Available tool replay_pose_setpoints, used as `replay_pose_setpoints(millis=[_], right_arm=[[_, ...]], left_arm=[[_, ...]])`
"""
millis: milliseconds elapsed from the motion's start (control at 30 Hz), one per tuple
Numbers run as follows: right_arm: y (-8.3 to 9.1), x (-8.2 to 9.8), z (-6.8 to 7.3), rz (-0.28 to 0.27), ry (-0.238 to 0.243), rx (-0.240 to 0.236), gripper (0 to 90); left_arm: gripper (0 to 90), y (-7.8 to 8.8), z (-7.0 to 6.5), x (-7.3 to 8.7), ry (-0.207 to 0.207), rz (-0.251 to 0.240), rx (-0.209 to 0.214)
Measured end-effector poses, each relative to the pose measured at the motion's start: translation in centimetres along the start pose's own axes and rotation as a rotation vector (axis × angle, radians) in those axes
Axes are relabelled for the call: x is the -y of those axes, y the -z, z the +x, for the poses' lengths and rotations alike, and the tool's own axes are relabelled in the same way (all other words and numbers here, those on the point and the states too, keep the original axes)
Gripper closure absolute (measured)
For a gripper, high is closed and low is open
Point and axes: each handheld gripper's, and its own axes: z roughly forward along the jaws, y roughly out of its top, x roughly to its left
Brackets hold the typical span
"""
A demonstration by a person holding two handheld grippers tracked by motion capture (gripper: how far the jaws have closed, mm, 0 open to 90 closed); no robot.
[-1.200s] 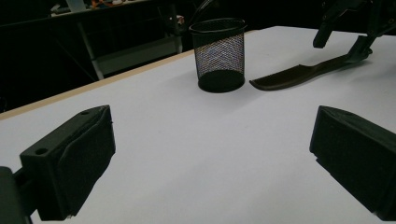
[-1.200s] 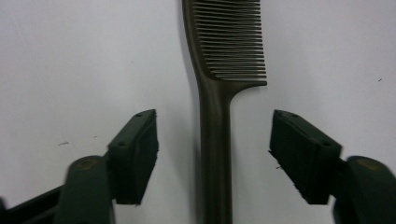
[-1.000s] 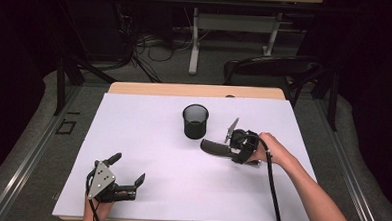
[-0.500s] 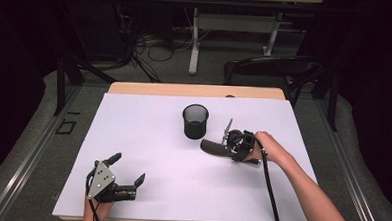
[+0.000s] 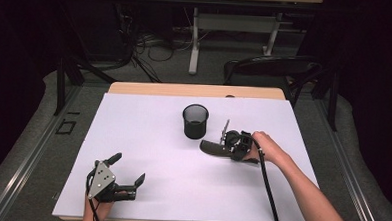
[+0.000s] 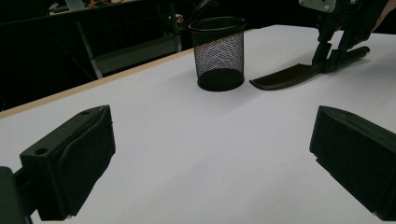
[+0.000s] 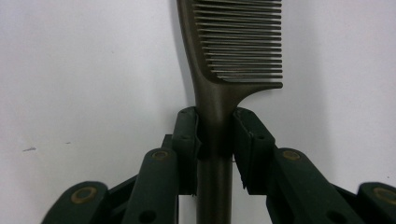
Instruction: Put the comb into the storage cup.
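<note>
White covering lay over the tabletop (image 5: pixel 147 138), with a strip of bare wood showing along its far edge, and the room around it was dark, with cables and a desk frame on the floor beyond. A black mesh cup (image 5: pixel 195 121) stood upright near the middle of the tabletop, somewhat toward the far edge.

Just to the right of the cup, the person's right hand (image 5: pixel 267 147) held the right gripper (image 5: pixel 228 144) low over the surface. Its jaws were closed on the handle of a dark comb (image 7: pixel 224 70), clamping it from both sides just below the teeth. The comb lay flat on the white surface, its toothed end pointing away from the hand toward the left and ending near the base of the cup without touching it.

Near the front left corner, the left hand (image 5: pixel 95 206) held the left gripper (image 5: pixel 127 170), which carried a grey three-cornered plate on top. Its two black padded jaws were spread wide apart with nothing between them. In the left gripper view they framed the mesh cup and the comb farther off.
</note>
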Motion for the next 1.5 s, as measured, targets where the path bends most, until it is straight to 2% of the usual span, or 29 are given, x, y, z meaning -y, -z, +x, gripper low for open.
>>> replay_pose_setpoints(millis=[400, 733, 833, 1000, 1033, 1067, 1167, 1500], right_arm=[[0.8, 0.2, 0.3, -0.046, 0.003, -0.002, 72.6], [1.8, 1.0, 0.5, -0.11, -0.013, -0.01, 72.7], [2.1, 1.4, 0.5, -0.137, -0.041, -0.027, 72.7], [2.4, 1.8, 0.5, -0.153, -0.044, -0.015, 72.8], [2.7, 1.8, 0.5, -0.135, -0.043, -0.018, 72.8], [2.7, 1.9, 0.6, -0.157, -0.042, -0.015, 72.8], [3.1, 2.0, 0.9, -0.158, -0.045, -0.016, 72.8], [4.1, 2.5, 1.2, -0.216, -0.06, -0.021, 72.8]], left_arm=[[0.2, 0.0, 0.0, 0.0, 0.001, -0.003, -0.002], [0.3, 0.0, 0.0, 0.0, 0.0, -0.002, -0.002], [0.3, 0.0, 0.0, 0.0, 0.0, -0.001, -0.003], [0.2, 0.0, 0.0, 0.0, 0.001, -0.001, -0.002], [0.3, 0.0, 0.0, 0.0, 0.0, 0.0, -0.003], [0.3, -0.1, 0.0, 0.0, 0.002, 0.0, -0.002], [0.3, -0.1, 0.0, 0.0, 0.003, 0.0, -0.003], [0.3, 0.0, 0.0, 0.0, 0.001, -0.002, -0.004]])
